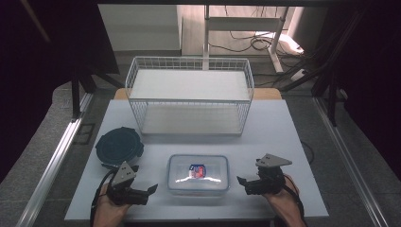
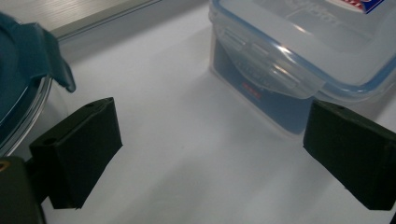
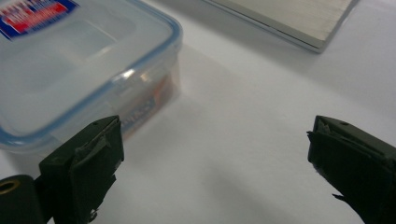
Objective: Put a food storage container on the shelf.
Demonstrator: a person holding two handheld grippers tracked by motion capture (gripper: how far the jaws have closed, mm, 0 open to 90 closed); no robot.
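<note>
Both grippers, left (image 1: 152, 189) and right (image 1: 241, 181), flank the lidded container (image 1: 198, 174), fingers released.

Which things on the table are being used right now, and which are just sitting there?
In use:
- clear rectangular food container, between both grippers
- left gripper, open
- right gripper, open

Just lying about:
- round dark-lidded container
- white wire basket
- white table
</note>
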